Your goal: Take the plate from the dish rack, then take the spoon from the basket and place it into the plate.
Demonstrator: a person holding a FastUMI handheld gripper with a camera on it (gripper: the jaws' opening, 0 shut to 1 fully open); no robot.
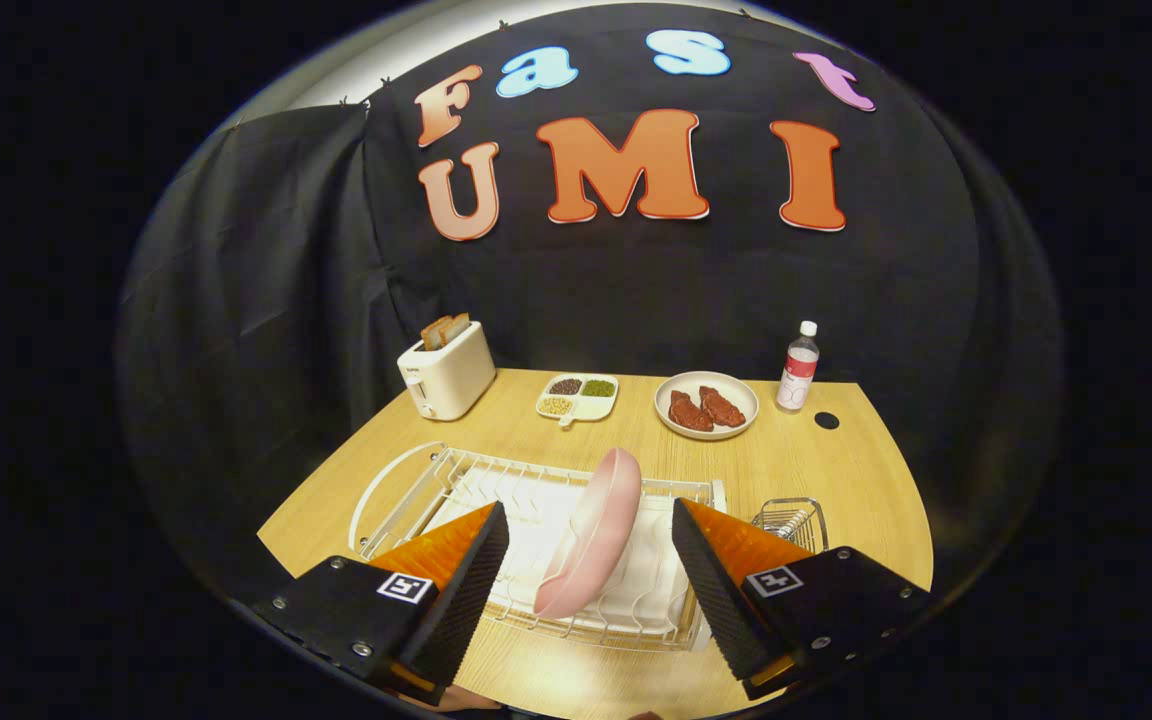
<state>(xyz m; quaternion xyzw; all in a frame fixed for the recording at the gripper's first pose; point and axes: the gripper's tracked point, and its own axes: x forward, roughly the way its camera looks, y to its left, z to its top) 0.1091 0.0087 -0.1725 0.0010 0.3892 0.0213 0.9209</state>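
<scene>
A pink plate stands on edge, leaning, in a white wire dish rack on the wooden table. My gripper hovers over the rack's near side, open wide. The plate's lower part lies between the two fingers, with a gap on each side; neither finger touches it. To the right of the rack sits a small wire basket with a metal spoon handle showing inside it, partly hidden behind my right finger.
Further back on the table stand a white toaster with bread slices, a divided dish of beans, a plate of red meat, a water bottle and a small dark cap.
</scene>
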